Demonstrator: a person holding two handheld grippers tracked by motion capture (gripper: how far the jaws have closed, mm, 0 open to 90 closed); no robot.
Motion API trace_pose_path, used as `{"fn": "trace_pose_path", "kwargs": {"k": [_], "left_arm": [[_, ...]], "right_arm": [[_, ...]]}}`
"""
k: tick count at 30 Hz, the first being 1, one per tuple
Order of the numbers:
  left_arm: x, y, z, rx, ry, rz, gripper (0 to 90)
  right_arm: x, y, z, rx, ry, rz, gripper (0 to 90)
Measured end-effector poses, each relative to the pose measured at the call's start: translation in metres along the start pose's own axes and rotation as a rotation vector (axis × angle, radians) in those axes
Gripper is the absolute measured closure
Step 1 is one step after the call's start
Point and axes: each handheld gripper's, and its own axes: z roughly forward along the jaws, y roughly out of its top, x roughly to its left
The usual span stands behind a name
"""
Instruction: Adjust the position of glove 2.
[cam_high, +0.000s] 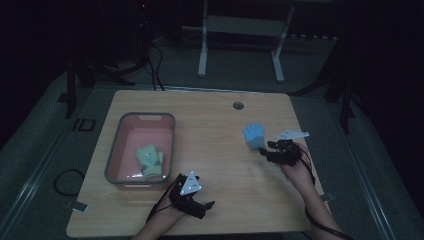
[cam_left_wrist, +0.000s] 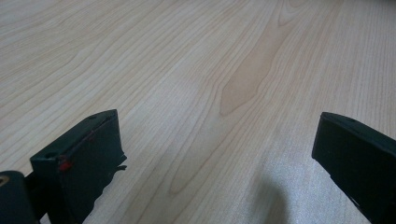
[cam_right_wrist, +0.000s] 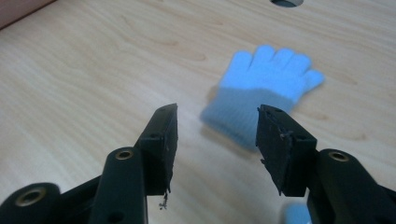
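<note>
Right tool (cam_right_wrist: 217, 135) half open, gripping nothing, blue glove (cam_right_wrist: 264, 93) just ahead beyond its tips; left tool (cam_left_wrist: 215, 158) wide open, empty, over bare surface (cam_left_wrist: 196, 70).

This is looking like a dim lab or recording room set up for test work. A bare wooden worktop (cam_high: 210, 120) with a cable hole (cam_high: 238, 105) is standing on grey carpet. Beyond the worktop, a white metal frame (cam_high: 240, 45) is standing, and black cables (cam_high: 155, 70) are trailing across the floor beside it.
</note>
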Motion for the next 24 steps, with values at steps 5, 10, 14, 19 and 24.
{"fn": "trace_pose_path", "kwargs": {"k": [5, 10, 14, 19, 24], "left_arm": [[0.001, 0.0, -0.001, -0.001, -0.001, -0.011, 2.1], [0.002, 0.0, 0.0, 0.008, -0.009, -0.009, 2.1], [0.002, 0.0, 0.0, 0.009, -0.008, -0.012, 2.1], [0.001, 0.0, 0.0, 0.016, -0.007, -0.001, 2.1], [0.0, 0.0, 0.0, 0.018, -0.005, 0.009, 2.1]], "right_arm": [[-0.009, 0.011, 0.009, -0.004, -0.002, -0.004, 51.1], [-0.018, 0.019, 0.022, 0.006, -0.014, 0.002, 50.9], [-0.026, 0.023, 0.032, 0.015, -0.03, 0.011, 50.6], [-0.033, 0.027, 0.043, 0.031, -0.029, 0.019, 52.9], [-0.038, 0.027, 0.061, 0.06, -0.04, 0.032, 55.6]]}}
